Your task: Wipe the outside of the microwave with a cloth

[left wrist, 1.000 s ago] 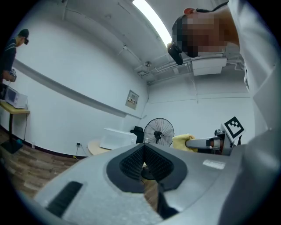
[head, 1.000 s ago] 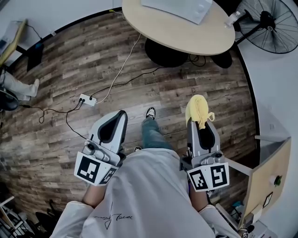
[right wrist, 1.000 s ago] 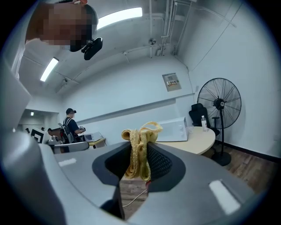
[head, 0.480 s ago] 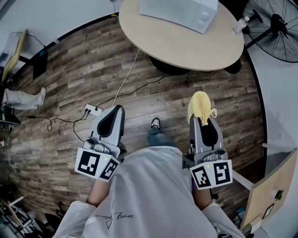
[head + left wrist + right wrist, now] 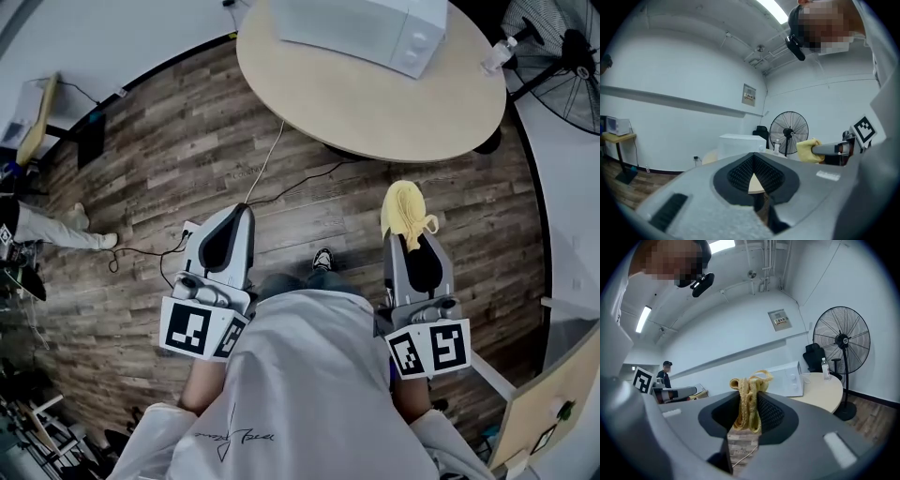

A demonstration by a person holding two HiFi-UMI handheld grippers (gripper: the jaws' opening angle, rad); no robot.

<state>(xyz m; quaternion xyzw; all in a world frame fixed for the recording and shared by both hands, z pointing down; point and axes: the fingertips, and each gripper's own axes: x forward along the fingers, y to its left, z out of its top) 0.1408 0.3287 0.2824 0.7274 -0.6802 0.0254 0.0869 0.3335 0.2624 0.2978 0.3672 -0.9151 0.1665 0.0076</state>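
The white microwave (image 5: 361, 28) stands on the round beige table (image 5: 375, 112) ahead of me, well beyond both grippers; it also shows in the left gripper view (image 5: 740, 143) and in the right gripper view (image 5: 790, 378). My right gripper (image 5: 405, 230) is shut on a bunched yellow cloth (image 5: 405, 206), which sticks up between its jaws (image 5: 749, 399). My left gripper (image 5: 242, 214) is held level beside it, jaws together with nothing in them (image 5: 754, 183). Both are held over the wooden floor, short of the table's near edge.
A standing fan (image 5: 562, 37) is at the far right behind the table, and a water bottle (image 5: 495, 56) sits near the table's right rim. A white cable (image 5: 267, 159) runs across the floor. Another person's leg (image 5: 47, 230) is at the left. A wooden desk (image 5: 553, 403) is at the lower right.
The table and microwave have come nearer and lower in the head view as I walk forward. Both grippers keep the same pose; the cloth stays in the right one.
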